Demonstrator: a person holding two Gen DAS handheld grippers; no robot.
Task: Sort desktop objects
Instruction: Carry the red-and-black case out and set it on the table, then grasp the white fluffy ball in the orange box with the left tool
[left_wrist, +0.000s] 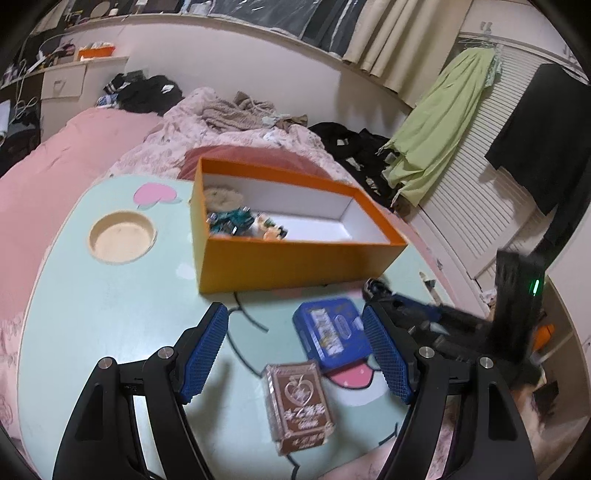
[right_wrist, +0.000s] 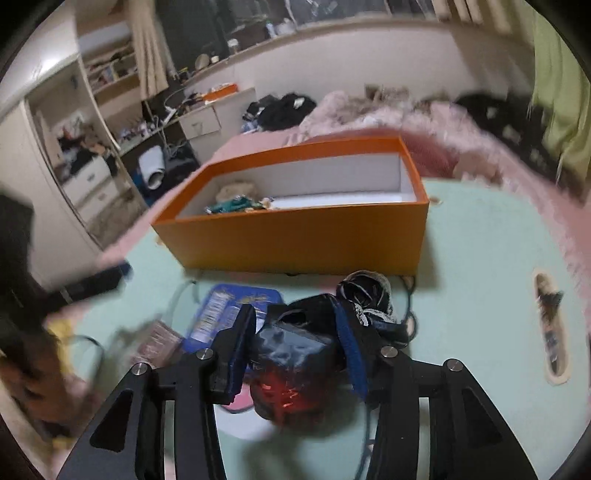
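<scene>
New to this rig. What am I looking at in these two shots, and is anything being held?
There is no robot arm: a person holds a pair of two-finger tongs in each hand, with a fisheye camera on each looking along the fingers.

The left wrist view shows the left tongs, open and empty, above a mint-green table. On the table are an orange box with a few small items inside, a blue tin and a brown card box.

The right wrist view shows the right tongs shut on a dark glossy object with a red glow; blur keeps me from telling what it is. Dark fabric with lace lies just behind it.
</scene>
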